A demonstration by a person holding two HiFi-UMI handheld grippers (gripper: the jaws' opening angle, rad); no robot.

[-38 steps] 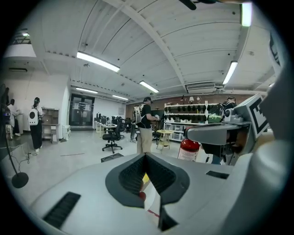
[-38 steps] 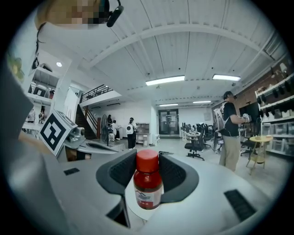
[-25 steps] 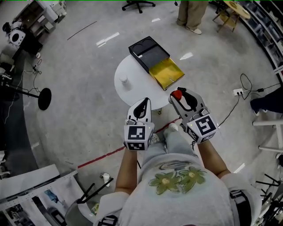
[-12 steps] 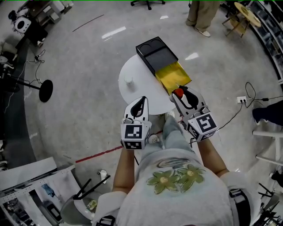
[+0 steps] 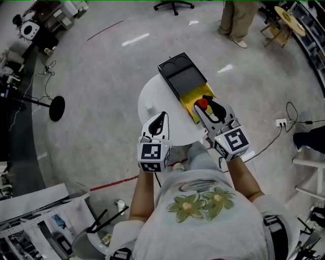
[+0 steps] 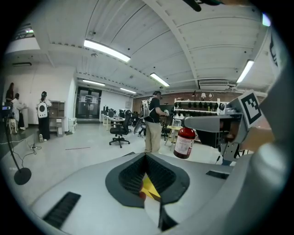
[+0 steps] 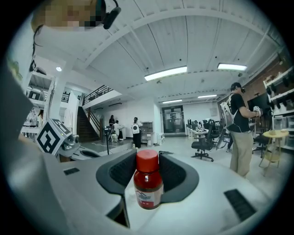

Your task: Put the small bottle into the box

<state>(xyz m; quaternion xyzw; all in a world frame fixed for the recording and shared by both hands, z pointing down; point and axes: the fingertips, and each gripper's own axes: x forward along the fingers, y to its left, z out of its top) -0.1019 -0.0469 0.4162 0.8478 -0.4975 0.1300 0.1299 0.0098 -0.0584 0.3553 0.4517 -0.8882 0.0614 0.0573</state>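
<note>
The small red bottle (image 5: 202,103) with a red cap stands upright between the jaws of my right gripper (image 5: 205,105), which is shut on it. It hangs over the yellow-lined part of the box (image 5: 191,100); the box's black part (image 5: 181,75) lies further back on the round white table (image 5: 161,97). The right gripper view shows the bottle (image 7: 148,183) pinched between the dark pads (image 7: 117,173). My left gripper (image 5: 161,117) is over the table's near edge, shut and empty. In its own view the left gripper (image 6: 147,156) has the bottle (image 6: 184,142) to its right.
A small white object (image 5: 148,106) stands on the table's left side. A person (image 5: 236,19) stands beyond the table, an office chair (image 5: 173,4) behind. A stand with a round black base (image 5: 57,108) is at left, a power strip with cables (image 5: 282,122) at right.
My right gripper has carried the bottle forward from the table's near edge to over the yellow part of the box. The left gripper has come forward a little too.
</note>
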